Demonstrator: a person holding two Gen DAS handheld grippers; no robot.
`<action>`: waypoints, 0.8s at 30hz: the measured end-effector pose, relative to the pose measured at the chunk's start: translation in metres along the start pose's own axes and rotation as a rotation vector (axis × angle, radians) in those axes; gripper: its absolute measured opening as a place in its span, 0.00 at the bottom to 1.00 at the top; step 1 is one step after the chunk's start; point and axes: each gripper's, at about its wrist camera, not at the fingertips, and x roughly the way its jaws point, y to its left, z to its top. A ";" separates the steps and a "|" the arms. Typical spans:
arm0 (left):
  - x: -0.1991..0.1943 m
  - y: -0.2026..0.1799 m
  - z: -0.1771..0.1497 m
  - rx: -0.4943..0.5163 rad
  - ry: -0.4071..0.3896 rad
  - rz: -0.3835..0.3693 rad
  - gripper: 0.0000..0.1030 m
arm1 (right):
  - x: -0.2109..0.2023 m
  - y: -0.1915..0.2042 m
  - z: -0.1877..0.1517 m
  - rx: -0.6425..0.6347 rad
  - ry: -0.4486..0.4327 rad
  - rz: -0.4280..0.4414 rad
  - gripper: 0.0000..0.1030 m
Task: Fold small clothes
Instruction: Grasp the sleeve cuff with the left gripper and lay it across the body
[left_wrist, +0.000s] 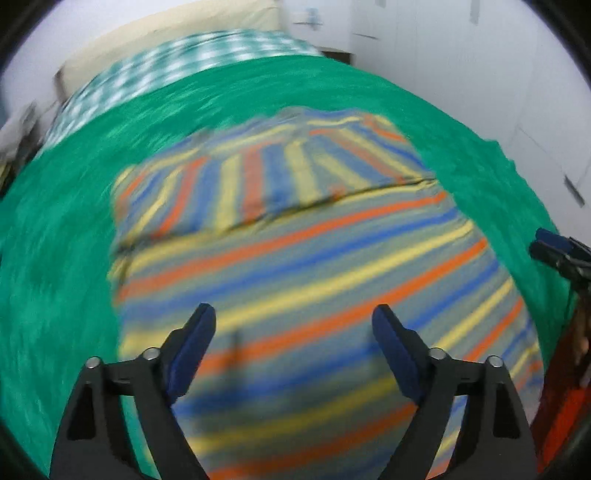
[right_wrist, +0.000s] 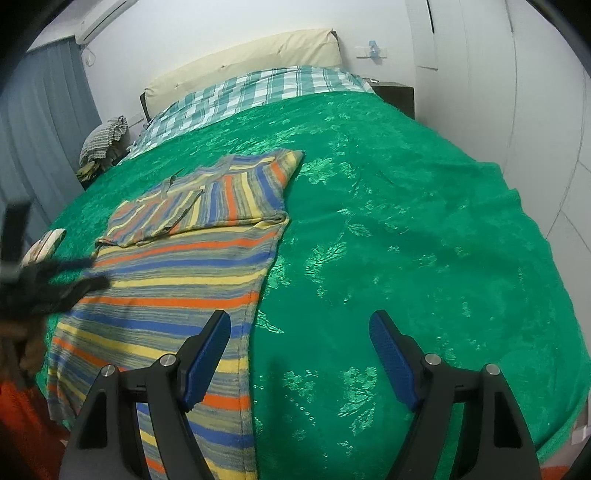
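A striped shirt (left_wrist: 295, 266) in orange, blue, yellow and grey lies flat on a green bedspread (left_wrist: 55, 277). Its far part is folded over, with stripes running the other way. My left gripper (left_wrist: 293, 321) is open and empty above the shirt's near half; this view is blurred. In the right wrist view the shirt (right_wrist: 177, 280) lies at the left on the bedspread (right_wrist: 406, 240). My right gripper (right_wrist: 300, 326) is open and empty, over the shirt's right edge and the bare bedspread. The left gripper shows blurred at the left edge of the right wrist view (right_wrist: 40, 284).
A checked teal and white sheet (right_wrist: 258, 88) and a cream headboard cushion (right_wrist: 240, 59) lie at the bed's far end. A bundle of clothes (right_wrist: 103, 140) sits at the far left. White walls stand to the right. A dark nightstand (right_wrist: 395, 96) stands past the bed.
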 end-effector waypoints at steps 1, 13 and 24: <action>-0.003 0.008 -0.008 -0.026 0.007 0.012 0.86 | 0.001 0.002 0.000 -0.002 0.004 0.004 0.75; -0.035 0.113 -0.073 -0.327 -0.062 0.189 0.87 | 0.011 0.072 0.007 -0.071 0.013 0.120 0.75; -0.037 0.113 -0.072 -0.305 -0.091 0.173 0.90 | 0.016 0.041 -0.013 0.053 0.045 0.019 0.75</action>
